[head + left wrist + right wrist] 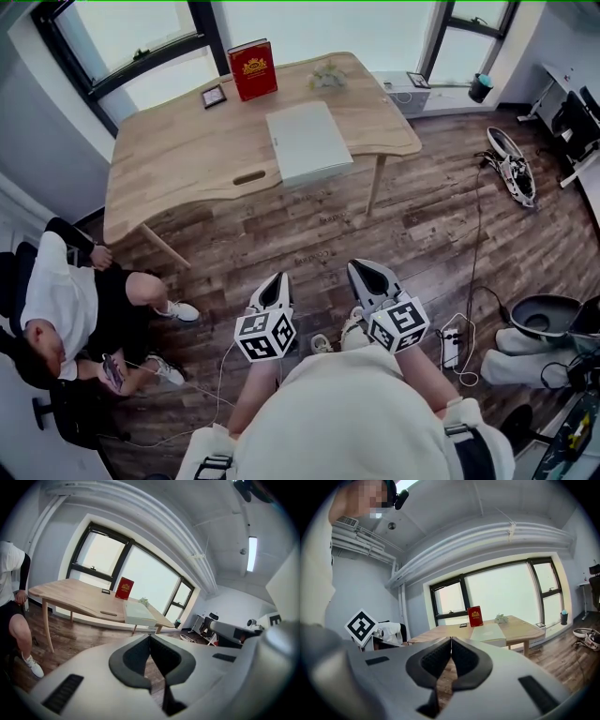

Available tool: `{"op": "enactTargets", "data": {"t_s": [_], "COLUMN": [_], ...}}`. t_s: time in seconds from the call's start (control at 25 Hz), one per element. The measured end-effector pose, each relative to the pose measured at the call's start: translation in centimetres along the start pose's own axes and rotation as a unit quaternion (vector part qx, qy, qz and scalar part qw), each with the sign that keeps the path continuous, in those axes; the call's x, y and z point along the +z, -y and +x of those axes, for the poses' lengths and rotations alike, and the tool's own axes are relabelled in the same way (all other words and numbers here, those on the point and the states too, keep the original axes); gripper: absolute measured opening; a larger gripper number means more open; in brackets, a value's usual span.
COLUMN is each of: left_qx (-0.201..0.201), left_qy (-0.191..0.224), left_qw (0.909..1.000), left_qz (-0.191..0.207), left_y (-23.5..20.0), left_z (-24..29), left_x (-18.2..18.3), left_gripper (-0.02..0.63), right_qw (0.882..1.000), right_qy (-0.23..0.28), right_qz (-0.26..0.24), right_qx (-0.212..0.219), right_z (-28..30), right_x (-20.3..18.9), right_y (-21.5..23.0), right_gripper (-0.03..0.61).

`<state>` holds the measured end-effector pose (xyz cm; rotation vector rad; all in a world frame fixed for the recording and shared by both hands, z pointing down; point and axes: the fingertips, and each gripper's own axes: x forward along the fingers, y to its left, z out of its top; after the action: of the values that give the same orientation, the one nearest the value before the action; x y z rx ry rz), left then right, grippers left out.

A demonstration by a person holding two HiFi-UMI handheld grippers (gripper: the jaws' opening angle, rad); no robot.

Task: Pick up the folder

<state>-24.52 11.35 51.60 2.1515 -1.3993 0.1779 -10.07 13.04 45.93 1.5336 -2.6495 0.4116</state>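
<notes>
Head view looks down on two white moulded-plastic grippers, each carrying a cube with black-and-white square markers. The left gripper and the right gripper sit side by side over a dark, streaky wood-plank floor.

Well ahead of both tips stands a pale wooden table with rounded edges, a wavy near edge and slim angled legs. The folder lies flat on it, a smooth light grey-white rectangle whose near end overhangs the table edge that faces the grippers. Beyond the folder, farther from the grippers, a glossy red book with a gold emblem stands upright. A small dark frame is to its left and a small pale plant to its right.

In the left gripper view, the dark ribbed pads meet at the tip with nothing between them, so this gripper is closed and empty. The folder appears just above the tip, far off.

In the right gripper view, the jaws are likewise pressed together and empty. The folder lies ahead and to the right of the tip, well apart.
</notes>
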Motion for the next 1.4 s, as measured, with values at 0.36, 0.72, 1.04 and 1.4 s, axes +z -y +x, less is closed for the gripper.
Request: {"op": "enactTargets", "data": {"t_s": [0.36,0.72,1.04,1.4], "left_qx": [0.01,0.021,0.031,0.057], "left_qy": [-0.011,-0.016,-0.005,0.009], "left_qw": [0.9999,0.9997,0.9994,0.9978], "left_qz": [0.005,-0.002,-0.01,-0.033], "left_y": [-0.7,-0.8,0.3,1.2], "left_z": [2.5,7.8,13.2,17.7], "left_x": [0.5,2.4,5.6,7.8], "left_gripper": [0.02,0.02,0.02,0.021], "right_qw": [1.0,1.0,0.999,0.998], "right_qy": [-0.011,-0.008,0.001,0.003], "right_qz": [-0.001,0.002,-0.002,-0.003], "right_qx": [0.012,0.023,0.044,0.06], "right_z": [2.9,7.1,10.9,13.5], "right_x": [-0.1,1.4,4.5,6.8], "right_y": [1.7,6.6,11.3,16.9], "right_gripper": [0.02,0.02,0.02,0.02]}}
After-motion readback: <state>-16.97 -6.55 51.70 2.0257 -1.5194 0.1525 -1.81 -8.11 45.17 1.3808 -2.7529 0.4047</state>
